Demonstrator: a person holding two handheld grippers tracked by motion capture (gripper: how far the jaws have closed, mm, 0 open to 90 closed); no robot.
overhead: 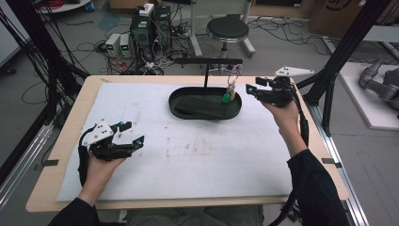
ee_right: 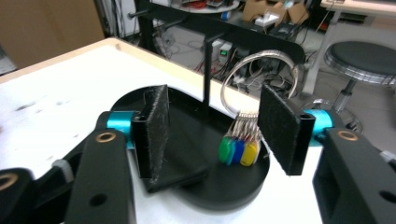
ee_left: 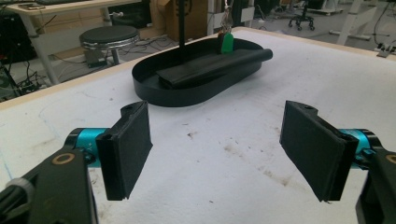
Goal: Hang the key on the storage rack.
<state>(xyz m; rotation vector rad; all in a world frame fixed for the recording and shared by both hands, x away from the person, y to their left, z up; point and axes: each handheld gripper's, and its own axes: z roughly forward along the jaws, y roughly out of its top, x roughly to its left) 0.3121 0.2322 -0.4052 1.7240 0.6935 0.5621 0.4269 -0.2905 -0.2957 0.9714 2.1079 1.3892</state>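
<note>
While right claw point(ee_right: 212, 133) gapes, released | its pad hides part of key ring point(ee_right: 254, 79) | left claw point(ee_left: 219, 154) released

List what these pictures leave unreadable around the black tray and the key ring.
- Key tags: any print too small, right gripper view.
- Top of the ring: how it hangs, half hidden behind the pad.
- Dark slab in the tray: identity unclear, black on black, left gripper view.
</note>
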